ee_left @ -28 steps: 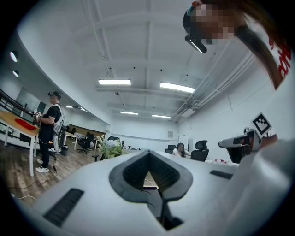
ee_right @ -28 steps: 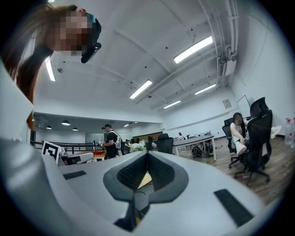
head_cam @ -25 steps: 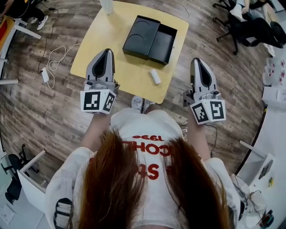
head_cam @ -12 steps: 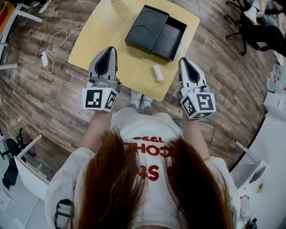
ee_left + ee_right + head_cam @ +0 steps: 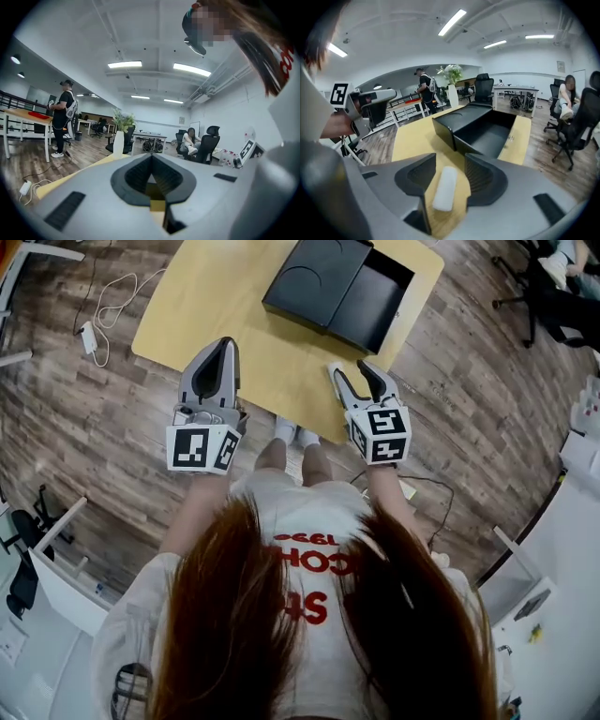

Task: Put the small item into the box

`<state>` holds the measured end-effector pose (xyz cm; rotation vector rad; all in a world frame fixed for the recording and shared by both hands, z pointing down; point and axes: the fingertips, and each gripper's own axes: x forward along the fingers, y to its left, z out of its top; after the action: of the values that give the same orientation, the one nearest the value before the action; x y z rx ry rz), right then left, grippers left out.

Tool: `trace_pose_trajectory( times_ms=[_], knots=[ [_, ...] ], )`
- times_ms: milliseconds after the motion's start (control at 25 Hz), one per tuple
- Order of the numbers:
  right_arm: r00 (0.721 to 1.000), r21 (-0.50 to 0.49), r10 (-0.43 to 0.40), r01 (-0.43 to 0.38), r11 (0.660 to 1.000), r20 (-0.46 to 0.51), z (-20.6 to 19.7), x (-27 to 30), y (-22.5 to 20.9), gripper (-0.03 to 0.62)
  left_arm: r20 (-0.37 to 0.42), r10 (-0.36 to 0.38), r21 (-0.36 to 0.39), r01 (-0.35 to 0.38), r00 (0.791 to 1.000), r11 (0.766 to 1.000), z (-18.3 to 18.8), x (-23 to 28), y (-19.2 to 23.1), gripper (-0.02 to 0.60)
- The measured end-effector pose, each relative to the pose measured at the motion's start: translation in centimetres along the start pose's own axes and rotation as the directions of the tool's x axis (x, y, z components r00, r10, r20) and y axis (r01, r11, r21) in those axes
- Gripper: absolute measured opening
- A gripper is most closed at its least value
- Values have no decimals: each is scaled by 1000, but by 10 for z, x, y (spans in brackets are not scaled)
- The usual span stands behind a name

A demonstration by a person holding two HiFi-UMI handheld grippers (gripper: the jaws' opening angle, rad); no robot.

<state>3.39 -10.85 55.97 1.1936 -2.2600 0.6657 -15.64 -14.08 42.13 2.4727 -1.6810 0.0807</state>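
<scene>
The small item, a white rounded bar [image 5: 445,187], lies on the yellow table [image 5: 234,296] near its front edge. My right gripper [image 5: 450,176] straddles it. Its jaws are opening, and the bar lies between them untouched by the pads. From the head view only one end of the bar [image 5: 332,368] shows beside the right gripper [image 5: 352,373]. The black box [image 5: 373,307] stands open and empty just beyond, its lid [image 5: 314,282] lying against its left side. My left gripper [image 5: 223,351] hovers over the table's front left part, shut and empty, its jaws pressed together [image 5: 151,161].
A white vase with a plant [image 5: 452,96] stands at the table's far end. A white cable and adapter [image 5: 89,334] lie on the wooden floor to the left. Office chairs [image 5: 553,296] stand at the right. People stand and sit in the background [image 5: 425,89].
My right gripper has moved left and forward over the white bar, and its jaws have gone from shut to open. The left gripper has hardly moved.
</scene>
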Motion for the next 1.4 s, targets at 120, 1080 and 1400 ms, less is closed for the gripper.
trace_pose_trajectory(
  times_ms=[120, 1080, 1400],
  knots=[
    [997, -32, 7, -10, 999, -77, -23, 22, 5, 219, -32, 17, 2, -17, 999, 1000, -12, -4, 5, 6],
    [974, -62, -3, 18, 998, 225, 66, -23, -1, 135, 62, 49, 38, -52, 997, 998, 30, 0, -3, 6],
    [909, -89, -32, 76, 993, 415, 128, -66, -7, 135, 127, 28, 57, -35, 992, 998, 61, 7, -12, 6]
  ],
)
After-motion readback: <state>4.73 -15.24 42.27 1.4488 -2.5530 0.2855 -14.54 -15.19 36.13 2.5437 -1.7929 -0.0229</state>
